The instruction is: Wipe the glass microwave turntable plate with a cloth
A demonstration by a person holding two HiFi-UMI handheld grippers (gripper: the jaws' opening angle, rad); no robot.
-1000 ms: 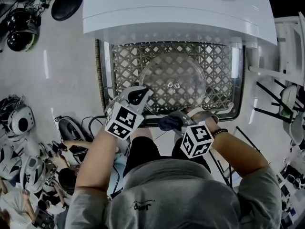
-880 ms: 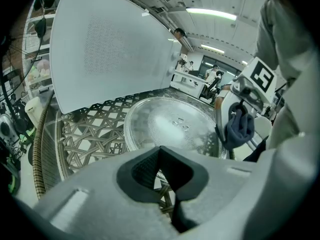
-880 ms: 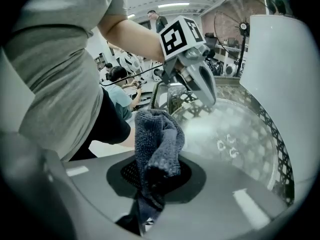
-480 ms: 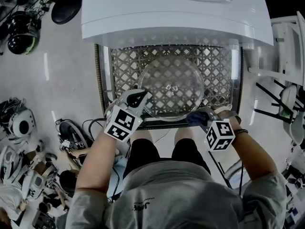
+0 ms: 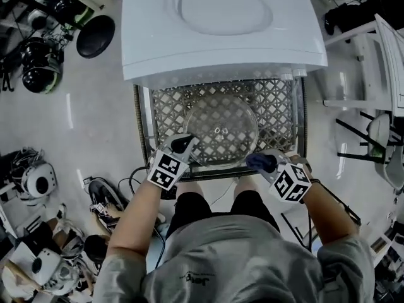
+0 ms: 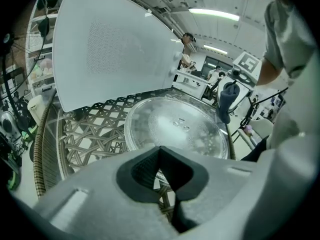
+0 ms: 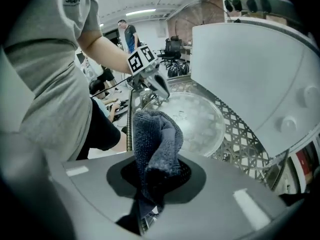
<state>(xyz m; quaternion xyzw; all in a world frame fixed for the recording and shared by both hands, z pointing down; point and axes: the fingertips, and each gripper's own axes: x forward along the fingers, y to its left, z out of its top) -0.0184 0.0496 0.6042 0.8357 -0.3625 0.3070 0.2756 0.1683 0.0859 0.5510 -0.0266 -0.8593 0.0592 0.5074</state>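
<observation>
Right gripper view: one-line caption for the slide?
Right claw clamps a dark cloth beside the glass plate on a woven table; left claw at the plate's far rim.

A woven lattice tabletop (image 5: 278, 115) carries a white appliance (image 5: 221, 30) at its far end. Just in front of that appliance, the glass turntable plate (image 5: 221, 128) lies flat on the weave.

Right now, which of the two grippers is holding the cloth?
The right gripper: a dark cloth is pinched in its fingers. The left gripper grips the rim of the glass plate instead.
</observation>
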